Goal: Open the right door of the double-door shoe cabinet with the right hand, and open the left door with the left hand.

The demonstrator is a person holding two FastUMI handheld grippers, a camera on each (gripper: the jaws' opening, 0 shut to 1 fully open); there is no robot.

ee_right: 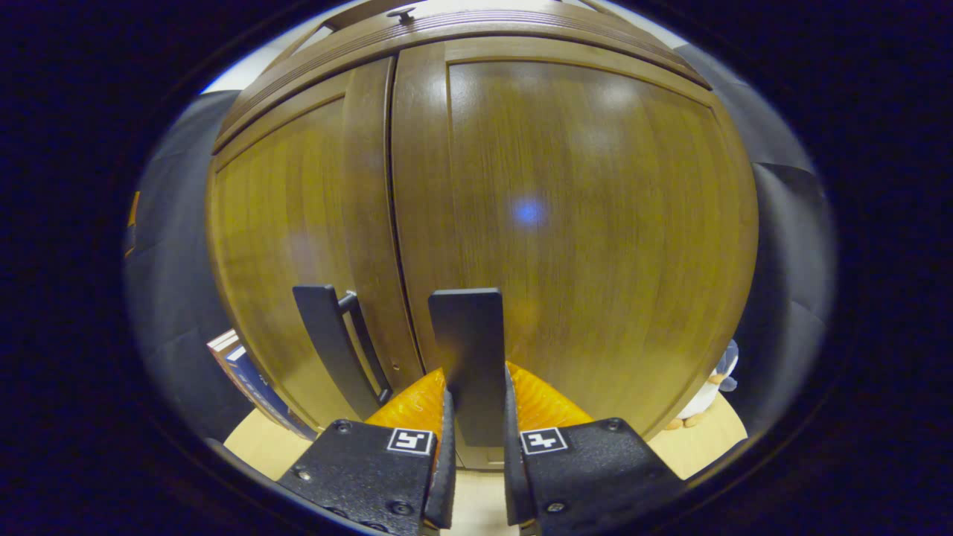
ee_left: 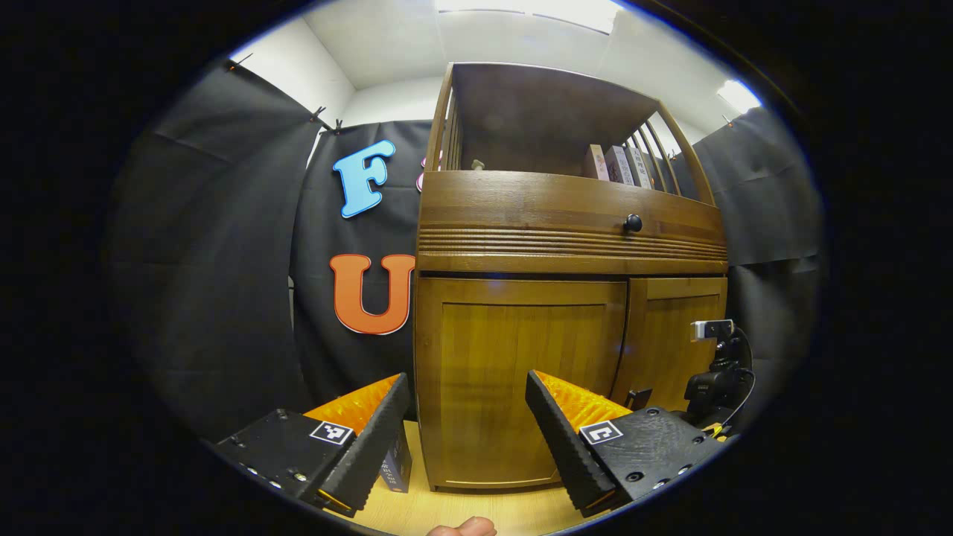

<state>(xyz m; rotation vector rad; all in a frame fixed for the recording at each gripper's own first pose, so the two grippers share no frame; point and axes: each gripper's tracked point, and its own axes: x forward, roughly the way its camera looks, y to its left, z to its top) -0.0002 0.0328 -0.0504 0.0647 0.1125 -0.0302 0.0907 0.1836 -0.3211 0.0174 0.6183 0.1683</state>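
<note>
Double-door shoe cabinet (ee_left: 521, 372) standing on a pale wooden worktop (ee_left: 447, 510), both doors closed. In the left gripper view, the left gripper (ee_left: 467, 439) hangs in front of the left door (ee_left: 514, 387), apart from it, jaws spread wide with nothing between them; above the doors lie a drawer with a round dark knob (ee_left: 633, 222) and an open shelf holding books (ee_left: 622, 165). The right gripper (ee_left: 711, 387) appears low at the right door (ee_left: 681, 335). In the right gripper view, the right gripper (ee_right: 473, 447) has its jaws pinching the flat dark handle (ee_right: 467, 350) of the right door, one finger on each side. The left door's matching handle (ee_right: 331, 342) stands just beside it, free. A small plush toy (ee_right: 707, 398) sits on the worktop near the cabinet's right corner; books (ee_right: 246, 372) lean at its left side.
</note>
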